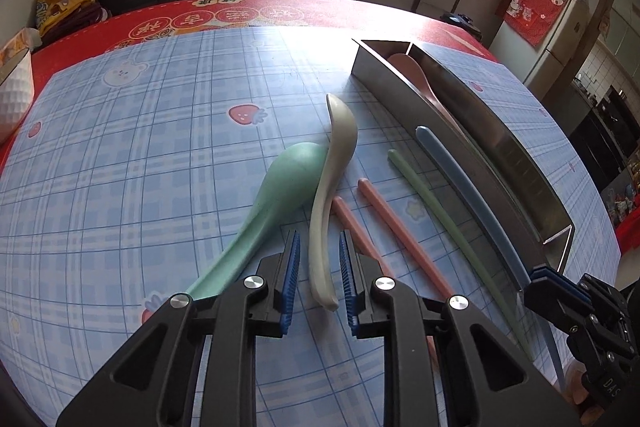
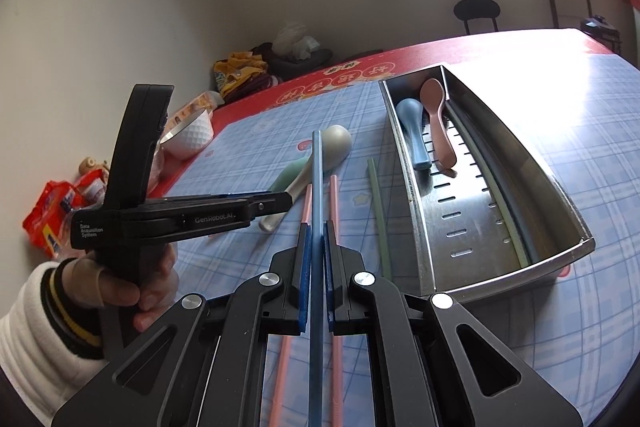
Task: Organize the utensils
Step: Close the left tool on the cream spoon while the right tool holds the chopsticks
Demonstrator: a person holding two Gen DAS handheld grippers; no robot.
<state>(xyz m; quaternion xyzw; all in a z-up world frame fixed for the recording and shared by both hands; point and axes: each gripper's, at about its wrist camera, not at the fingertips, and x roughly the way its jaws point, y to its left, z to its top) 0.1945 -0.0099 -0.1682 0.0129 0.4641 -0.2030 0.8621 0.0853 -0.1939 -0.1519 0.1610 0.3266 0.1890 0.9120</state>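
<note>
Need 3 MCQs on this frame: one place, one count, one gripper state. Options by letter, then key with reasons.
1. Where is the brown spoon?
A in the tray
B on the cloth
C in the bowl

2. Pink chopsticks on the cloth?
A one
B two
C four

3. Right gripper is
A open, empty
B shut on the blue chopstick
C shut on a spoon

Key: 1 A, it lies beside the blue spoon inside the tray. 2 B, a pair lies beside the white spoon. 3 B, both pads press the blue stick.

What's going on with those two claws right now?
Right gripper shut on blue chopstick. Left gripper open around white spoon. Tray unobstructed.
</note>
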